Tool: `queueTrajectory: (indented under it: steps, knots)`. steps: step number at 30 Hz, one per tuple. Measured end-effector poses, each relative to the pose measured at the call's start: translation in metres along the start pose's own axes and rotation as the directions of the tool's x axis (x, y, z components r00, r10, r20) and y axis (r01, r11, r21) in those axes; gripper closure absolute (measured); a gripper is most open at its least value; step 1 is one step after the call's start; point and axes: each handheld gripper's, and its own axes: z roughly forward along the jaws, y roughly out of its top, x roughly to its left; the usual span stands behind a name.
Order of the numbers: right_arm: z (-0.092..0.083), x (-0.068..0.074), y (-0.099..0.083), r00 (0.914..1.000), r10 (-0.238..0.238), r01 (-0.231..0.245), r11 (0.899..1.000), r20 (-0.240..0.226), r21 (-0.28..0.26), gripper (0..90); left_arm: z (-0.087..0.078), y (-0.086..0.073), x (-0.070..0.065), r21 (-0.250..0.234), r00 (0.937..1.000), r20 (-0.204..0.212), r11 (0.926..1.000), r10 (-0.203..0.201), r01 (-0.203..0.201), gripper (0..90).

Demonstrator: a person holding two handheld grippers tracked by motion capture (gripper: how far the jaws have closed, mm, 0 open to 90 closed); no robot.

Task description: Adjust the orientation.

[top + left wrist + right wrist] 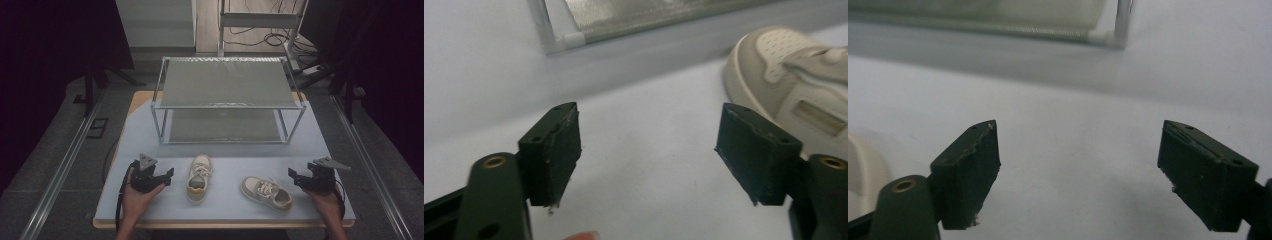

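High view showed two small beige-and-white lace-up sneakers (199, 178) (266, 192) on the pale table (225, 210) — between the left gripper (167, 177) and right gripper (293, 175), both gaping, empty. Light, probably soft — grip the heel collar.

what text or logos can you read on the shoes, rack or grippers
None can be read.
Left shoe: no lettering shows; the pale patch on its side in the left gripper view is blank or too blurred.
Right shoe: too small to tell.
Rack: no label.
Left gripper and right gripper: no markings.
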Motion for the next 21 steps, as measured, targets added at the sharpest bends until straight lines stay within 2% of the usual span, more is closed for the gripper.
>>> queueTrajectory:
  steps: [4,5,9,10,12,13,15,16,17,18,21]
  knots:
    - [-0.01,0.004,0.003,0.9997,0.001,-0.002,0.999,-0.024,-0.035,22.0,-0.004,-0.001,0.0,0.02,0.9998,0.018,0.9998,-0.009,0.009,28.1]
    - [-0.016,0.008,0.006,0.9988,0.001,-0.004,0.998,-0.049,-0.055,24.8,-0.005,-0.001,-0.001,0.021,0.9996,0.026,0.9997,-0.013,0.012,30.0]
    - [-0.025,0.015,0.011,0.9967,-0.006,0.0,0.997,-0.081,-0.079,29.5,-0.008,0.0,-0.006,0.028,0.9988,0.049,0.9996,-0.007,0.006,30.8]
    - [-0.03,0.023,0.015,0.9926,-0.02,0.008,0.995,-0.12,-0.097,34.1,-0.009,0.0,-0.007,0.032,0.9987,0.051,0.9995,-0.004,0.002,30.9]
    - [-0.034,0.032,0.018,0.9862,-0.035,0.018,0.994,-0.162,-0.109,39.1,-0.01,0.0,-0.01,0.033,0.9979,0.065,0.9995,-0.003,0.001,31.0]
    - [-0.034,0.032,0.018,0.9862,-0.035,0.018,0.994,-0.162,-0.109,39.1,-0.01,0.0,-0.01,0.033,0.9979,0.065,0.9995,-0.003,0.001,31.0]
    - [-0.037,0.044,0.02,0.9783,-0.071,0.048,0.991,-0.195,-0.122,44.1,-0.011,0.001,-0.012,0.039,0.9973,0.073,0.9992,0.0,-0.003,31.0]
    - [-0.04,0.058,0.022,0.9681,-0.111,0.081,0.987,-0.225,-0.135,50.4,-0.011,0.0,-0.012,0.045,0.9956,0.093,0.999,0.001,-0.005,31.1]
    - [-0.04,0.058,0.022,0.9681,-0.111,0.081,0.987,-0.225,-0.135,50.4,-0.011,0.0,-0.012,0.045,0.9956,0.093,0.999,0.001,-0.005,31.0]
    - [-0.041,0.064,0.023,0.9632,-0.121,0.09,0.986,-0.24,-0.138,55.2,-0.011,0.0,-0.013,0.045,0.9953,0.097,0.999,-0.002,-0.003,31.0]
    - [-0.041,0.087,0.024,0.9371,-0.174,0.138,0.981,-0.302,-0.138,66.9,-0.012,0.0,-0.014,0.051,0.9945,0.104,0.9987,-0.005,0.0,31.0]
